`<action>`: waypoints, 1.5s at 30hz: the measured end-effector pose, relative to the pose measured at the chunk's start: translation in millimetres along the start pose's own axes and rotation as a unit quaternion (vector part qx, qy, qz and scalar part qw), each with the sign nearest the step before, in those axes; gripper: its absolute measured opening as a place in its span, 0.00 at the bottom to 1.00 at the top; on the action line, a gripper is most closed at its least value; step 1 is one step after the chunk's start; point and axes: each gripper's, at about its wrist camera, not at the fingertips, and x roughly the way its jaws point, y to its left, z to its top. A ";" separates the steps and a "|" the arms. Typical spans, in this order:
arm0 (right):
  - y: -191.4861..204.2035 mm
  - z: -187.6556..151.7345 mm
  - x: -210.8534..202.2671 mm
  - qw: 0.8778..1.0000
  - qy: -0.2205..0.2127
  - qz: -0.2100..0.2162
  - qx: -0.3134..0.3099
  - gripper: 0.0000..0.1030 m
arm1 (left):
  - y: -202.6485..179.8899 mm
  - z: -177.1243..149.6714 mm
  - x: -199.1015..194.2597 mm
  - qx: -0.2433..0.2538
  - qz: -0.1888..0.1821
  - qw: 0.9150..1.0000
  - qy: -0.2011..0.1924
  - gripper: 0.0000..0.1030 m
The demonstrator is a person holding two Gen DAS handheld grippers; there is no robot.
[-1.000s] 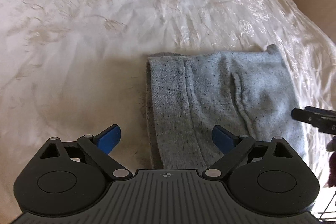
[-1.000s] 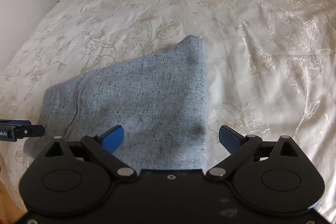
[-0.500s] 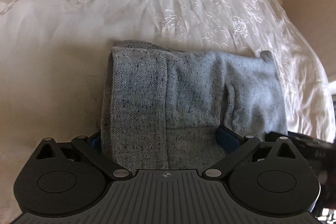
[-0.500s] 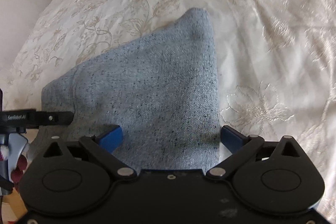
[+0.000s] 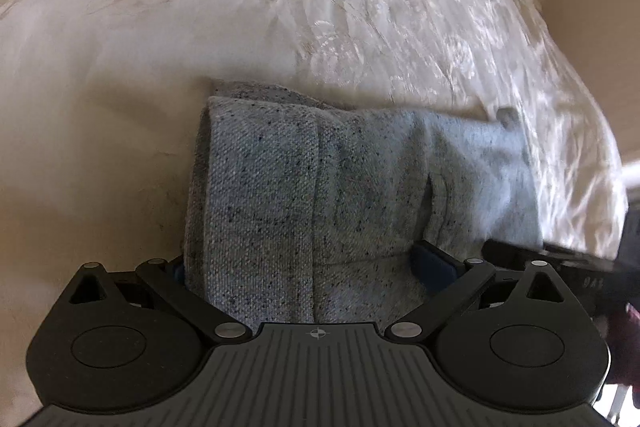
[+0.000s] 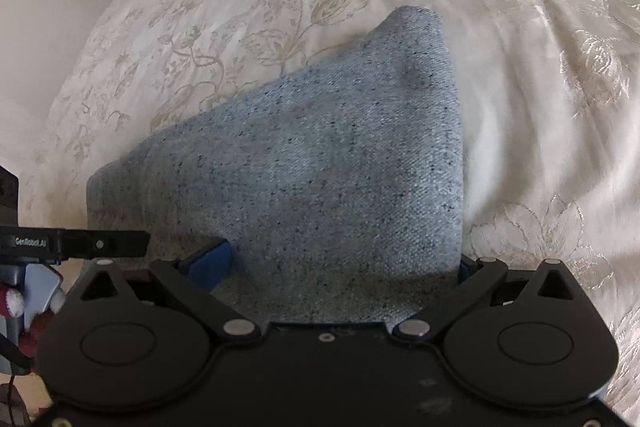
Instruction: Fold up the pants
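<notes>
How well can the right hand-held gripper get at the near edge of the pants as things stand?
Probably well. The right hand-held gripper is already astride the pants, its jaws closing with the near edge between them and nothing in the way. The left hand-held gripper straddles the other end, off to the side.

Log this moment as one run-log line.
stage: grasp approach | pants: folded on bedspread | left jaws: open, straddling edge | right jaws: closing around edge

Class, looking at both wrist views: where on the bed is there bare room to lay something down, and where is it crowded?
Bare bedspread lies beyond and right of the pants. Crowded at the near edge: left gripper and closing right gripper both straddle the fabric.
</notes>
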 end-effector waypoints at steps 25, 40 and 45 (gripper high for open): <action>190.0 133.2 -18.2 0.987 -0.067 0.081 -0.123 0.21 | 62.3 58.4 -150.0 -0.076 0.098 0.973 -0.196 0.48; 223.4 76.0 36.9 0.971 -0.045 -0.045 -0.230 0.28 | 65.2 22.9 -124.7 -0.063 0.207 0.957 -0.194 0.47; 209.0 44.0 65.5 0.971 0.020 -0.079 -0.225 0.26 | 69.0 8.3 -86.8 -0.067 0.227 0.961 -0.141 0.49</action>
